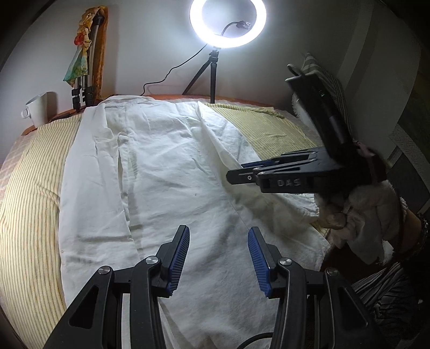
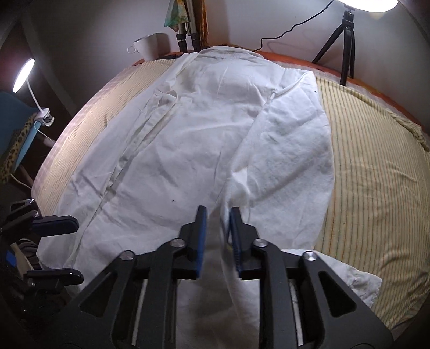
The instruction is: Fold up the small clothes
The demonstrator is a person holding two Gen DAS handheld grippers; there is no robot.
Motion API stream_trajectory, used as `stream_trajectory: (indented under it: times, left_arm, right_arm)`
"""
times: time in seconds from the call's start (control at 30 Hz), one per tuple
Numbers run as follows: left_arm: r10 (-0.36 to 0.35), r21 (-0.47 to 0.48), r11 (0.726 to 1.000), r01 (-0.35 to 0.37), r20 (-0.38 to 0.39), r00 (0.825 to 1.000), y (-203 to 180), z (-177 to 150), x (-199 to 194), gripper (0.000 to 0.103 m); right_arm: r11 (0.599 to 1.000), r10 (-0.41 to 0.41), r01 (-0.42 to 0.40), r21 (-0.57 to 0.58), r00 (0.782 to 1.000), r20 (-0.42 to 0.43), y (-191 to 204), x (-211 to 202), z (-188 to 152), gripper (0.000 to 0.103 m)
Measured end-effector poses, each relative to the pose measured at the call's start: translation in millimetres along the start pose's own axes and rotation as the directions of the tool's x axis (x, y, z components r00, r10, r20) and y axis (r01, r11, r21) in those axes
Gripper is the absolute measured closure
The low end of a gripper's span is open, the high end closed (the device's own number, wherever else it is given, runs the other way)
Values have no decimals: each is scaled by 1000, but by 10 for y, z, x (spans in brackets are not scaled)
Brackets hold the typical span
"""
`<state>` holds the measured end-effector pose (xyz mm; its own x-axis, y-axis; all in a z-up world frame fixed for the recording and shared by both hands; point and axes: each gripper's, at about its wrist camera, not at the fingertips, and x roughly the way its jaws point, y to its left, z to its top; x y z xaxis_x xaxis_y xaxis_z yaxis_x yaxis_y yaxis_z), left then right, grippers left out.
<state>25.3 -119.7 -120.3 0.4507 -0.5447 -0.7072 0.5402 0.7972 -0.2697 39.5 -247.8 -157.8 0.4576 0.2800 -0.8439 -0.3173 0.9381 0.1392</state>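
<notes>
A white shirt (image 1: pixel 166 166) lies spread on the striped yellow cloth (image 1: pixel 29 193), collar toward the far wall; it also shows in the right wrist view (image 2: pixel 204 139). Its right side panel (image 2: pixel 293 150) is folded inward over the body. My left gripper (image 1: pixel 218 257) is open and empty, low over the shirt's near hem. My right gripper (image 2: pixel 218 217) hovers above the shirt's lower middle with its jaws partly apart, a fold of white fabric lying between them; it appears from the side in the left wrist view (image 1: pixel 242 175).
A ring light on a tripod (image 1: pixel 228 24) stands at the far edge. A white mug (image 1: pixel 37 108) and tripod legs (image 1: pixel 83 91) stand at the far left corner. A clip lamp (image 2: pixel 24 75) sits off the table's left. The person's gloved hand (image 1: pixel 362 214) is at right.
</notes>
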Motion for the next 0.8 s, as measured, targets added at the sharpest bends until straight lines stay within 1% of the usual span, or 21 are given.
stream_trajectory:
  times: [0.03,0.1,0.13,0.17,0.23,0.3,0.4,0.47,0.5,0.6,0.7,0.8]
  left_arm:
    - [-2,1,1000,2,1,1000,-5,1,-4,57]
    - [-6,3,1000,6,1,1000,-13,10,-5,57]
    - [-9,4,1000,9,1,1000,-24,17,-5,57]
    - [-11,7,1000,11,2,1000,-37,22,-3,57]
    - [-15,16,1000,15,2,1000,-70,29,3,57]
    - [-21,19,1000,21,1,1000,-100,37,15,57]
    - [-28,34,999,28,-1,1000,-158,51,36,57]
    - [-30,41,999,30,-3,1000,-197,55,60,57]
    - [-31,44,999,31,-5,999,-209,52,69,57]
    - [-30,45,999,31,-9,1000,-231,51,100,57]
    - [-23,51,998,24,-10,1000,-239,41,109,57]
    - [-17,47,999,17,-11,1000,-216,29,110,57]
  right_arm:
    - [999,37,-37,17,999,20,-24,-81,-6,53]
    - [994,94,-98,46,993,76,-70,-298,-29,46]
    - [992,109,-115,57,989,100,-106,-408,-40,46]
    - [991,105,-114,70,987,124,-153,-522,-65,46]
    - [991,59,-77,110,986,158,-304,-690,-151,46]
    - [981,5,-36,189,987,160,-549,-758,-277,46]
    - [952,-71,31,303,990,121,-938,-766,-547,46]
    - [937,-153,117,329,984,86,-1130,-743,-681,46]
    - [928,-180,146,342,981,72,-1211,-733,-736,46]
    - [910,-208,179,374,977,39,-1414,-709,-862,46]
    - [892,-272,253,374,962,-3,-1529,-665,-935,45]
    - [886,-277,267,380,960,-29,-1598,-599,-970,45]
